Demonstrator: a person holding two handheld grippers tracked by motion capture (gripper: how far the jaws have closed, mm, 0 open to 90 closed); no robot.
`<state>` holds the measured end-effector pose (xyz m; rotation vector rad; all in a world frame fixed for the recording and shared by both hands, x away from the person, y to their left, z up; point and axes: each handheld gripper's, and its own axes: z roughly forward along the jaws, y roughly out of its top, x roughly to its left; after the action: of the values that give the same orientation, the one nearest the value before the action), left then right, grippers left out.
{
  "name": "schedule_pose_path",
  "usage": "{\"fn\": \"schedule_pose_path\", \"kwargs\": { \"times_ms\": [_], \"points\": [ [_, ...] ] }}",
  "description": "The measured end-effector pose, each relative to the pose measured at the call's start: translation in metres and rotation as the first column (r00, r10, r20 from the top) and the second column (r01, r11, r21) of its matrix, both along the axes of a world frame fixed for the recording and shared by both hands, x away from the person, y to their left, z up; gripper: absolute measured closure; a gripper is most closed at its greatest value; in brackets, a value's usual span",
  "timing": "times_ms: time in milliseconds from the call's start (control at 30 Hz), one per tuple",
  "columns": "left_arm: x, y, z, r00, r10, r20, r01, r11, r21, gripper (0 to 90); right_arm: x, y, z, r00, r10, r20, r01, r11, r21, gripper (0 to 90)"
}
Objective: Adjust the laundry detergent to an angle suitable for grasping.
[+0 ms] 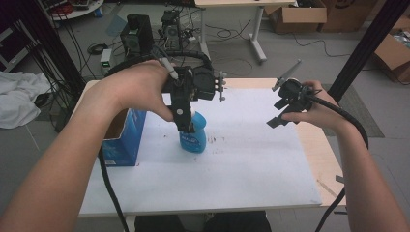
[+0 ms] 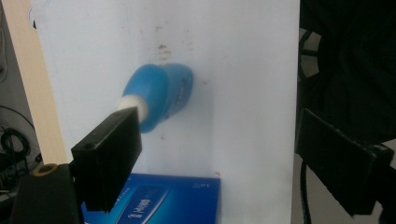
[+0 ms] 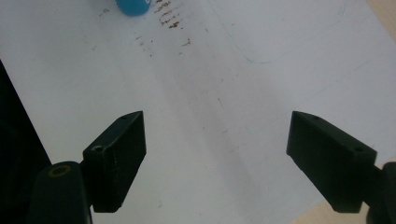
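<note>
One blue bottle (image 1: 194, 137) is seen standing upright on the white table (image 1: 251, 159), its long axis vertical, its white neck up and its contents hidden. At its 9 o'clock one blue box (image 1: 124, 139) stands open-topped; what it contains cannot be told. The left gripper (image 1: 186, 126) is held directly above the bottle, jaws spread, one jaw at the neck, nothing pinched. At 3 o'clock, well apart, the right gripper (image 1: 279, 113) is held with jaws spread and empty.
</note>
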<state>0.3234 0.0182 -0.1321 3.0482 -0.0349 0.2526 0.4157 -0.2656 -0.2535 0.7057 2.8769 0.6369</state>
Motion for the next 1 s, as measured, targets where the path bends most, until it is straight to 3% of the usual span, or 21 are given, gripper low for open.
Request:
{"fn": "schedule_pose_path", "kwargs": {
  "times_ms": [300, 700, 1000],
  "points": [
    [0.0011, 0.0023, -0.0014, 1.0000, 0.003, -0.004, -0.003, 1.0000, 0.006, 15.5, -0.0009, 0.0011, -0.0018, 1.0000, 0.001, 0.007, -0.001, 1.000, 0.018, 19.9],
    [0.0019, 0.0046, -0.0035, 1.0000, 0.002, -0.005, -0.002, 1.0000, 0.006, 15.5, -0.0002, 0.0048, -0.0018, 0.9999, 0.009, 0.007, -0.010, 1.000, 0.007, 20.1],
    [0.0010, 0.0075, -0.0029, 1.0000, 0.006, -0.006, -0.006, 1.0000, -0.001, 15.5, -0.0022, 0.0070, -0.0002, 0.9997, 0.010, 0.020, -0.011, 0.999, 0.034, 20.0]
  ]
}}
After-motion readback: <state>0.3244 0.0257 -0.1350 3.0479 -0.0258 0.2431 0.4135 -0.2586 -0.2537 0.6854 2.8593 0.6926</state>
